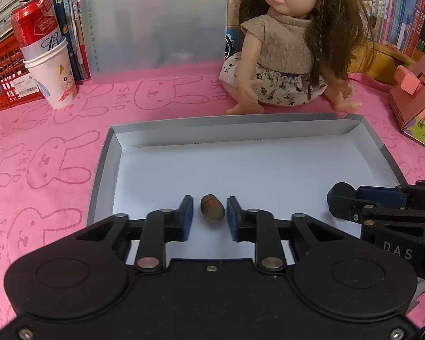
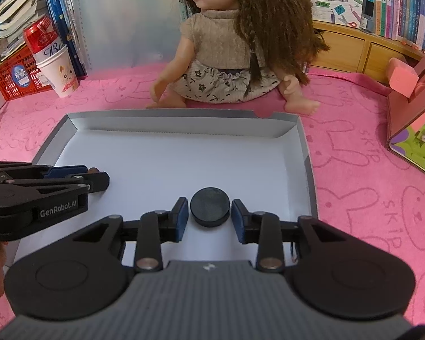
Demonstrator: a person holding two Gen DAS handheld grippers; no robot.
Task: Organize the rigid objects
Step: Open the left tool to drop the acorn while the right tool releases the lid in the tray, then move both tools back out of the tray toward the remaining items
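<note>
Nearest my left lens, the left gripper (image 1: 210, 215) stands part open, its blue pads either side of a small brown acorn-like nut (image 1: 212, 207) without touching it; a sliver of white shows on both flanks. That nut lies on the floor of the shallow white cardboard tray (image 1: 161, 138), near the rim closest to me, at about six o'clock of the tray. I judge it light, hard and smooth, egg-shaped, so likely to roll or squirt out of a pinch; I would take it across its widest middle, pads square to its long axis.

Over on my right side, the right gripper (image 2: 210, 212) is likewise part open around a black round disc (image 2: 210, 206), which lies flat in the same tray (image 2: 167, 130), toward the near right corner, roughly five o'clock. Neither pad presses its rim. It looks rigid, thick and matt, probably a little heavier than the nut, and its straight side wall gives a sure hold across the full diameter.

Beyond the tray at twelve o'clock sits a doll (image 2: 226, 56) on the pink rabbit-print cloth (image 2: 354, 170).
</note>
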